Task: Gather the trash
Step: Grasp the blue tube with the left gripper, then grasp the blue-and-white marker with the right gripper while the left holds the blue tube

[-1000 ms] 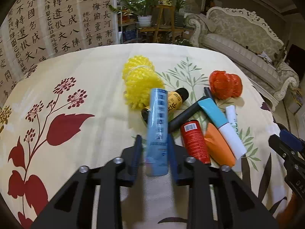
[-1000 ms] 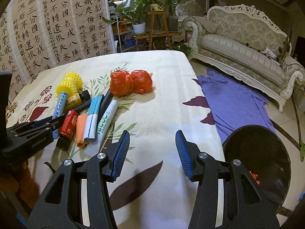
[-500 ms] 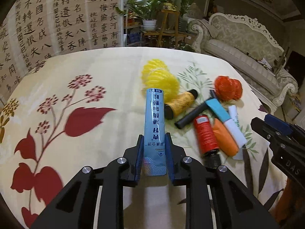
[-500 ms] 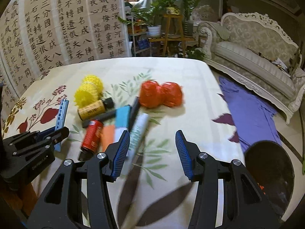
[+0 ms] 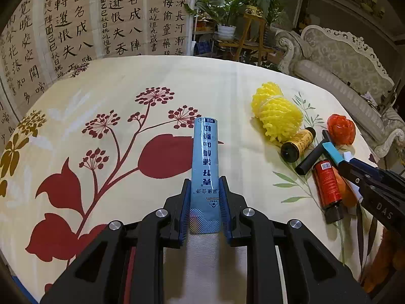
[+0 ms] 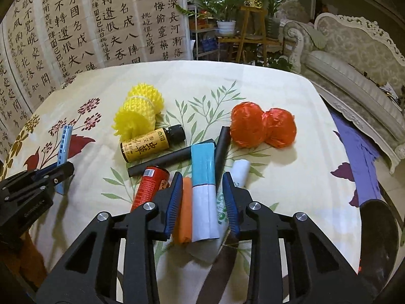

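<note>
The left gripper (image 5: 204, 197), clamped on the blue packet (image 5: 205, 167), has lifted it clear toward nine o'clock, while the right gripper (image 6: 202, 197) has dropped, jaws apart, around the teal-and-white tube (image 6: 204, 190), likely next to go.

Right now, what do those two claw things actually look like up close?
Both the left claw and the right claw are matte black angular frames with cut-outs, silver round bolts at the joints, and blue ribbed pads inside each finger. White lettering marks their sides.
</note>
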